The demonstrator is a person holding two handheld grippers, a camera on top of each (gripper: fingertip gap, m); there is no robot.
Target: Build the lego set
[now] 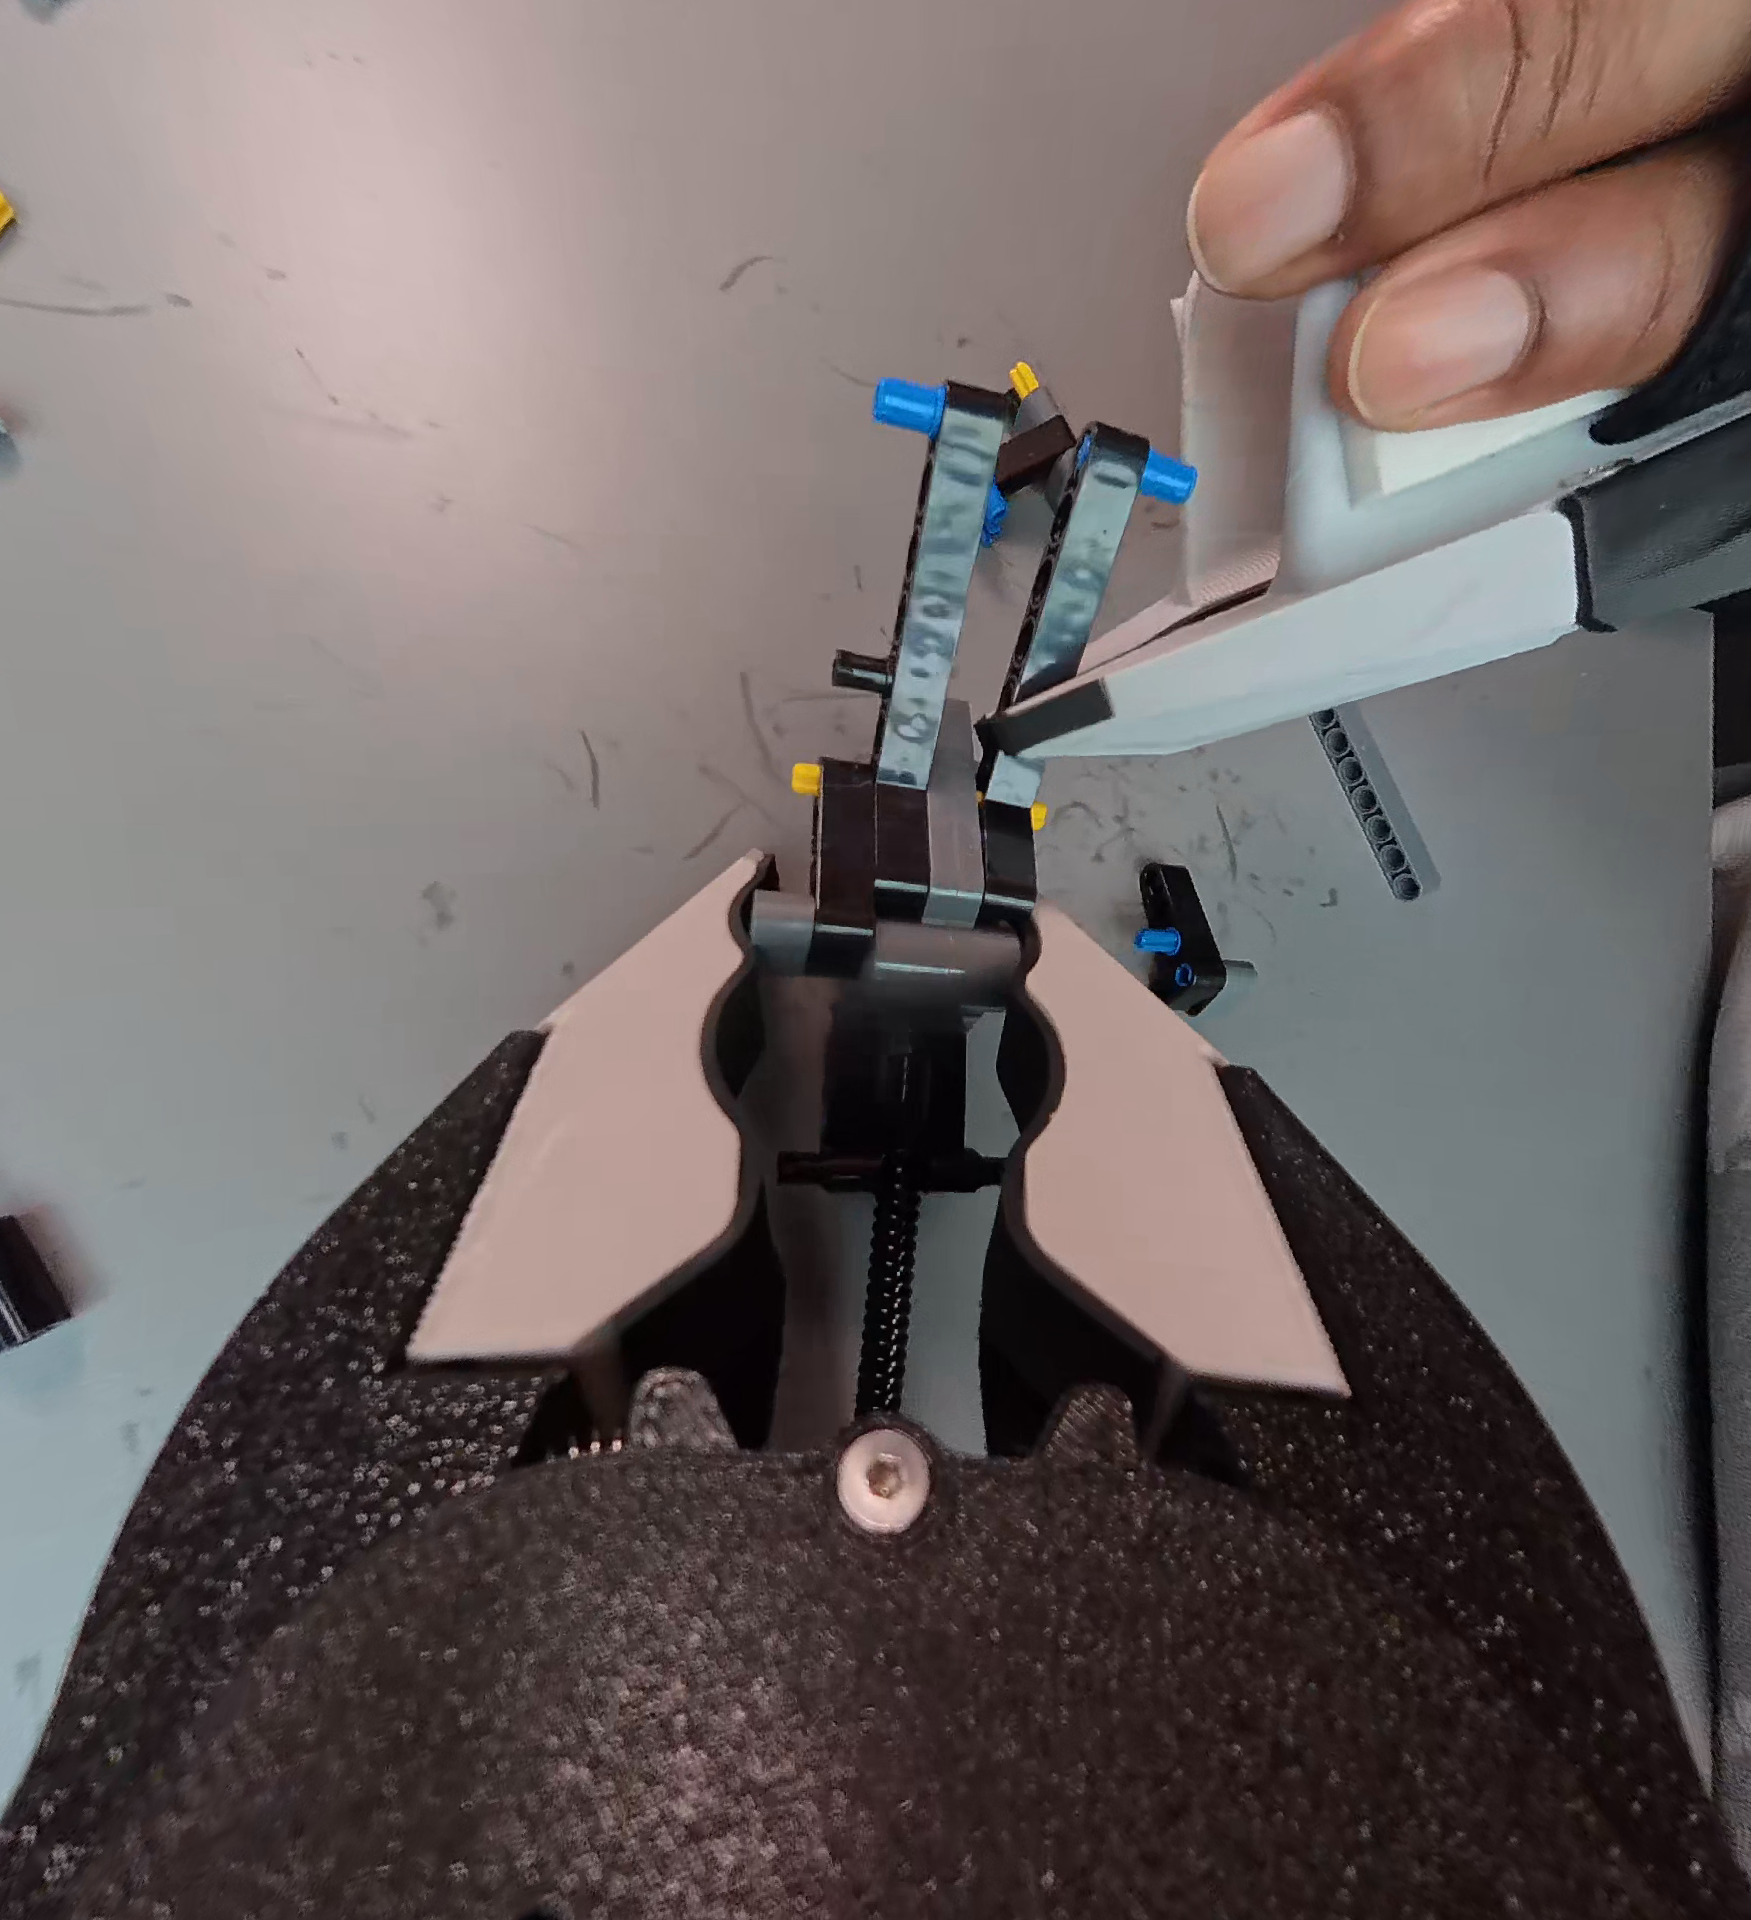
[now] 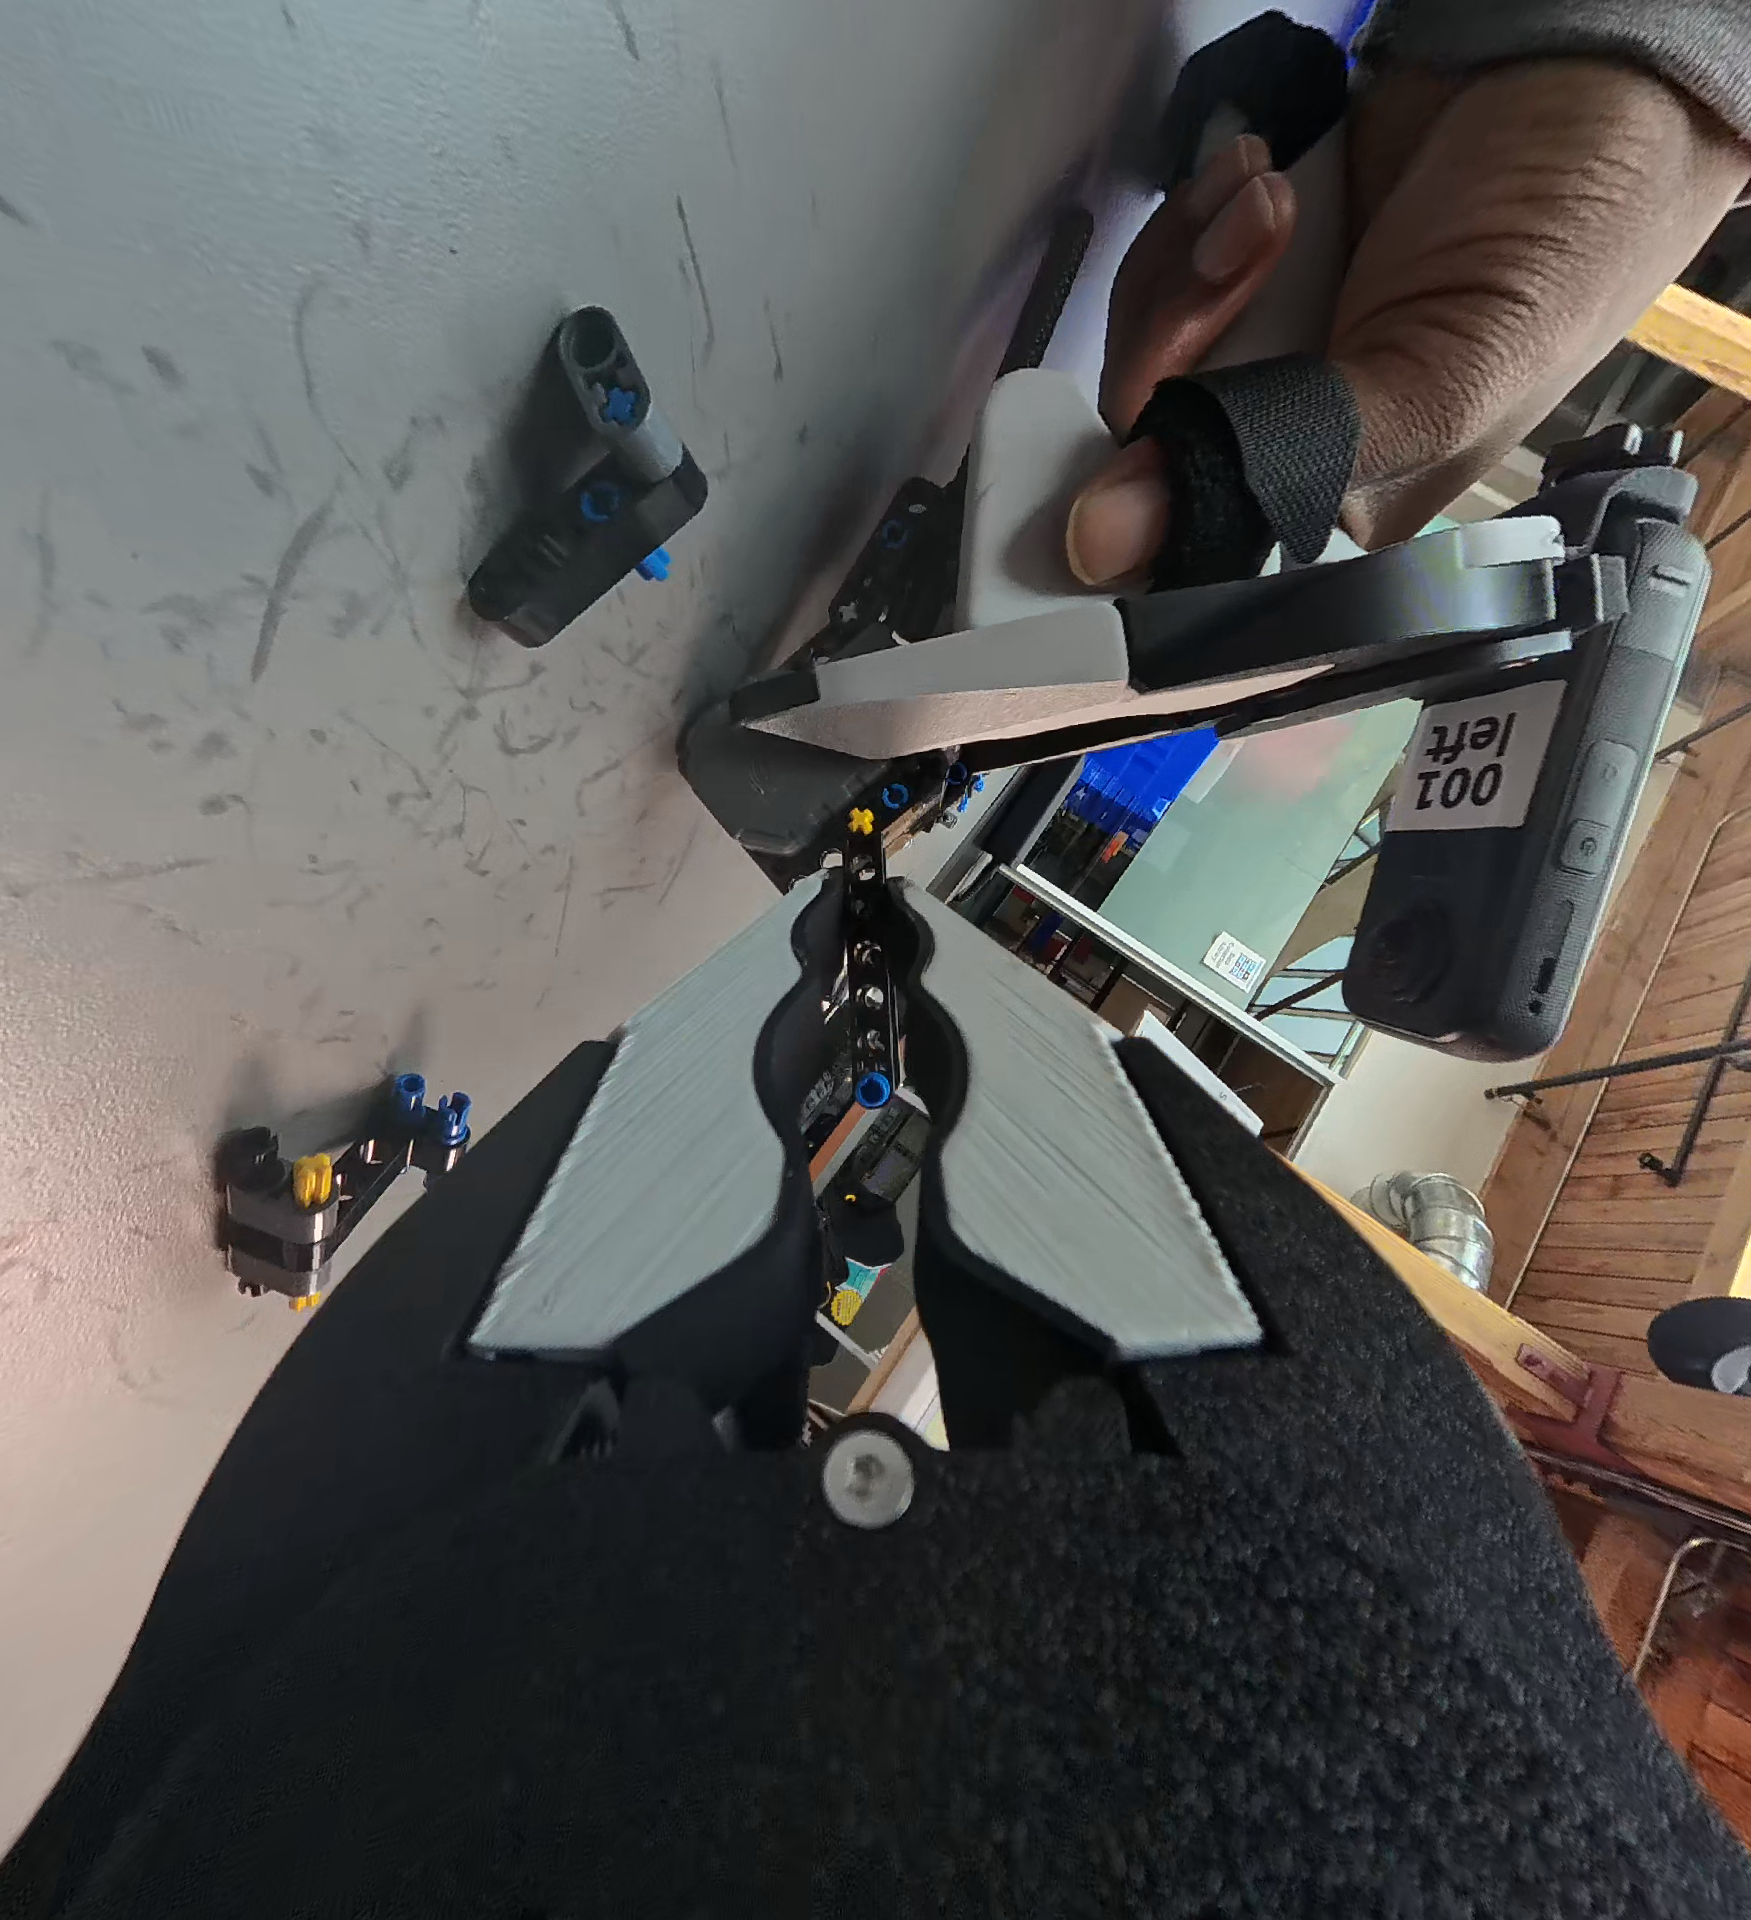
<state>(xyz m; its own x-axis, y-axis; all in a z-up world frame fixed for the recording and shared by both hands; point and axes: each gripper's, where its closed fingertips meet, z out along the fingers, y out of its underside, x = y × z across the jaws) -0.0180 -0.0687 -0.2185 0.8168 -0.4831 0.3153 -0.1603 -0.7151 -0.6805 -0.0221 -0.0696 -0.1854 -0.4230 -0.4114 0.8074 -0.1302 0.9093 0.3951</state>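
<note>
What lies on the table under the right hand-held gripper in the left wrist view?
A grey beam with a row of holes lies there; the right hand-held gripper covers its upper end.

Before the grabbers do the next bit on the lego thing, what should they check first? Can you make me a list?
1. Left gripper has the black and grey lego assembly clamped at its base: ok.
2. Right gripper is shut on a thin black beam with holes: ok.
3. The two black upright beams of the assembly stand free of the scuffed grey table: ok.
4. Whether the thin beam's holes line up with the yellow cross-shaped axle end: cannot tell.
5. Loose black angled piece with blue pins lies clear of the work: ok.
</note>
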